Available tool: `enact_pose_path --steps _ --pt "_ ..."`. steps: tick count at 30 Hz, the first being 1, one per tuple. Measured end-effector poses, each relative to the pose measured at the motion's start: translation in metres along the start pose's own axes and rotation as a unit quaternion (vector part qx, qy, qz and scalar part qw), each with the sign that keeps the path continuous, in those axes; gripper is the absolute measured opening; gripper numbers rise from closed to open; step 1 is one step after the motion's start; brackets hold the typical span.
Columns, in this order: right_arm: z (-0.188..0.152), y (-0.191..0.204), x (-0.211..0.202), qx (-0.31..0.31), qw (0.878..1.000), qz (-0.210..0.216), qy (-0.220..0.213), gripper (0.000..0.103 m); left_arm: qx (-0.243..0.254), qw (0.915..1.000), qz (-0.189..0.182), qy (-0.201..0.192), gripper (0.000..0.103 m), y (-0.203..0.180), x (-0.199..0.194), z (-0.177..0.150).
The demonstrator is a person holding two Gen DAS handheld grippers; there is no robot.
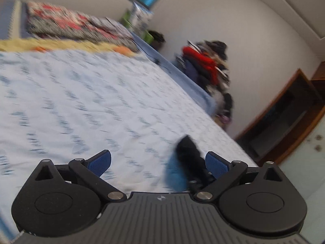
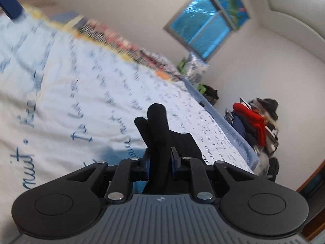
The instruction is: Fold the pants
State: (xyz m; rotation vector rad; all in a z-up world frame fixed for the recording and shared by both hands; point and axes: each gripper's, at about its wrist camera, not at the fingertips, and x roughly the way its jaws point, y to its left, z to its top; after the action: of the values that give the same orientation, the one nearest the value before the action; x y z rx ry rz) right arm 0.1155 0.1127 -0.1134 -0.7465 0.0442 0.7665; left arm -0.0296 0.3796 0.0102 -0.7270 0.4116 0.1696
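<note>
In the right wrist view, black pants [image 2: 160,126] stick up in a bunch between the pads, and my right gripper [image 2: 160,160] is shut on this cloth just above the bed. My left gripper [image 1: 158,158] is open wide over the white sheet with nothing between its blue pads [image 1: 101,160]. In the left wrist view, a blurred piece of the black pants [image 1: 187,148] shows just inside the right finger, with a blurred blue patch [image 1: 174,177] beside it. I cannot tell whether it touches the finger. The rest of the pants is hidden.
The bed has a white sheet with blue script [image 1: 81,101] [image 2: 61,81]. A patterned red and black blanket [image 1: 71,24] lies at its far end. A pile of clothes [image 1: 207,67] [image 2: 256,122] stands against the wall past the bed's edge. Dark wooden furniture [image 1: 284,111] is at right.
</note>
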Motion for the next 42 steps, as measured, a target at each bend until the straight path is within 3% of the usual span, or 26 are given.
enact_pose_path --steps 2,5,7,11,15,17,21,25,27,32,36,42 --pt "-0.006 0.000 -0.008 0.011 1.000 -0.016 -0.021 0.017 -0.010 0.9984 -0.045 0.032 0.100 -0.010 0.032 0.012" --pt "-0.010 0.006 -0.011 0.003 0.999 -0.037 -0.037 0.017 -0.020 0.9926 -0.079 0.089 0.100 -0.023 0.089 0.027" --pt "-0.011 0.006 -0.016 0.003 0.997 -0.052 -0.055 0.017 -0.043 0.9882 -0.077 0.125 0.100 -0.028 0.125 0.028" --pt "-0.010 -0.003 -0.017 0.030 0.997 -0.057 -0.052 0.016 -0.013 0.9853 -0.050 0.163 0.098 -0.045 0.175 0.025" --pt "-0.009 0.000 -0.017 0.021 0.997 -0.060 -0.051 0.017 0.019 0.9759 -0.043 0.213 0.097 -0.059 0.207 0.010" --pt "-0.008 0.002 -0.015 0.016 0.997 -0.057 -0.047 0.016 0.046 0.9752 -0.021 0.216 0.095 -0.066 0.215 0.003" --pt "-0.006 0.002 -0.012 0.013 0.998 -0.047 -0.037 0.016 0.115 0.9702 0.036 0.211 0.077 -0.080 0.223 -0.004" --pt "-0.003 0.001 -0.010 0.013 0.998 -0.045 -0.038 0.016 0.165 0.9621 0.056 0.210 0.062 -0.086 0.223 -0.002" --pt "-0.002 0.001 -0.009 0.016 0.998 -0.044 -0.037 0.016 0.189 0.9576 0.060 0.209 0.047 -0.088 0.221 -0.003" --pt "0.000 -0.001 -0.005 0.016 0.999 -0.036 -0.030 0.016 0.226 0.9500 0.063 0.206 0.032 -0.098 0.223 -0.007" --pt "0.001 -0.002 -0.005 0.008 0.999 -0.037 -0.026 0.016 0.238 0.9491 0.062 0.196 0.020 -0.102 0.222 -0.010" --pt "0.000 0.001 -0.006 0.001 0.999 -0.034 -0.024 0.016 0.242 0.9470 0.064 0.201 0.017 -0.101 0.223 -0.009"
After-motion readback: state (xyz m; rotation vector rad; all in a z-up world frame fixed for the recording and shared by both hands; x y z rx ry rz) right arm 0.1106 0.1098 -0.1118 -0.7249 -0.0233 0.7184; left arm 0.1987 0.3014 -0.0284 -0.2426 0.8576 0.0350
